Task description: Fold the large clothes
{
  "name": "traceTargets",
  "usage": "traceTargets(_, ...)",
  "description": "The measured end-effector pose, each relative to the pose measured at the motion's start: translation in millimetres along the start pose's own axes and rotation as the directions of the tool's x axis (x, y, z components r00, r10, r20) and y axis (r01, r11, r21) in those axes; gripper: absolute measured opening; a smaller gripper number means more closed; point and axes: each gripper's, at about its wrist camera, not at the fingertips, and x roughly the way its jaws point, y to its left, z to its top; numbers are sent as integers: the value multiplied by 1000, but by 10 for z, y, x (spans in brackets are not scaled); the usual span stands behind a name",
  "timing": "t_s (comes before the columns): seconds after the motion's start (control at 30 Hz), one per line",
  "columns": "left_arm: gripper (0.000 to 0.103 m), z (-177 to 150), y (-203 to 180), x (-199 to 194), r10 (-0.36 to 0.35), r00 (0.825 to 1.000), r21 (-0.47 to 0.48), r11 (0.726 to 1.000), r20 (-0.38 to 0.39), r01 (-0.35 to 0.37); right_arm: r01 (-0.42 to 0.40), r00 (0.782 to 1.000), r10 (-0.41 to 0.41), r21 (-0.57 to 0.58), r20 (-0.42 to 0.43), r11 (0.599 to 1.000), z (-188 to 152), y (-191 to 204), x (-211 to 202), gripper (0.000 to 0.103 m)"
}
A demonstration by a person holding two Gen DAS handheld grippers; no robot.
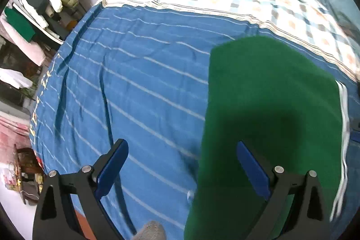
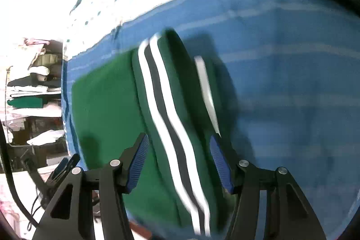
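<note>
**Operator:** State the condition of each gripper.

**Technician:** The right gripper [image 2: 178,158] stands with its jaws apart above the green fabric garment with white and black side stripes [image 2: 108,105]. The striped band passes between the blue pads [image 2: 219,163], but the pads do not press on it. The left gripper [image 1: 182,163] is also spread wide and empty, one finger over the garment [image 1: 270,105], the other over the blue bedsheet with thin white stripes [image 1: 135,82].

**Operator:** Where does the garment lie?

**Technician:** Flat on the bed, near the front edge, already narrowed to a long panel. The striped edge on the right side appears raised and curled, not flat.

**Operator:** What faults are likely from here?

**Technician:** Three, in my judgement. First, the curled striped edge may spring open, since neither gripper restrains it. Second, a closing pad could pinch the bedsheet together with the garment and drag both. Third, a grasp taking only the top layer would pull the fold apart. The right view is blurred, so layer count cannot be confirmed.
</note>
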Motion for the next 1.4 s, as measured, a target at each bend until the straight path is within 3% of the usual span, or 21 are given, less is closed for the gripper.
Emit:
traceTargets(0.1,99,100,-59,130,24,1000,9,1000,18,-24,-47,998,48,19,-33,999,217,86,405,58)
traceTargets(0.13,99,109,-81,137,40,999,18,999,20,-41,-73,996,74,29,-52,997,297,62,515,40)
traceTargets(0.17,99,124,-90,161,56,998,28,998,21,-56,-69,996,71,31,-62,997,381,25,572,6)
traceTargets(0.2,99,135,-103,152,58,998,33,998,21,-59,-42,997,42,8,-58,999,354,36,647,3)
traceTargets(0.3,99,123,-95,115,26,999,29,999,31,-27,13,999,-12,-11,32,1000,346,22,364,2)
traceTargets(0.4,100,103,-189,111,8,999,48,999,49,-10,38,993,-43,50,109,998,384,-180,41,2)
traceTargets(0.5,100,93,-304,214,76,995,106,991,69,-83,118,993,-119,61,16,991,430,-342,355,2)
traceTargets(0.6,99,127,-240,192,62,997,102,992,56,-68,165,984,-164,-2,-72,986,532,-222,758,5)
traceTargets(0.63,99,125,-172,153,51,998,87,995,47,-55,146,986,-146,-5,-84,989,552,-223,722,15)
traceTargets(0.7,99,88,-73,96,27,999,59,998,35,-29,106,992,-106,-6,-67,994,576,-204,542,48)
traceTargets(0.73,99,48,3,66,5,1000,34,999,28,-6,82,995,-82,-11,-49,997,550,-224,447,74)
traceTargets(0.77,99,1,83,40,-26,999,3,1000,19,25,42,998,-43,-15,-42,999,509,-263,372,86)
traceTargets(0.83,99,-119,254,9,-87,996,-66,994,-2,87,-39,996,38,-10,-82,999,412,-412,382,86)
traceTargets(0.9,98,-249,405,22,-144,989,-132,981,-25,140,-116,978,116,6,-172,993,310,-641,549,86)
traceTargets(0.97,98,-377,522,92,-197,978,-176,967,-65,183,-217,942,224,54,-251,975,193,-827,792,87)
traceTargets(1.0,98,-403,538,113,-212,974,-182,964,-75,196,-283,912,298,93,-281,955,148,-901,949,87)
traceTargets(1.17,98,-514,659,251,-327,940,-227,927,-94,299,-493,806,514,148,-294,857,146,-777,1267,87)
traceTargets(1.23,98,-507,702,289,-343,935,-240,919,-90,314,-469,815,485,130,-318,873,170,-593,1443,80)
traceTargets(1.27,98,-477,730,309,-356,931,-246,912,-82,327,-468,816,481,123,-321,875,184,-526,1501,64)
traceTargets(1.4,98,-349,809,312,-433,900,-236,881,-46,411,-474,813,495,146,-306,869,114,-398,1472,46)
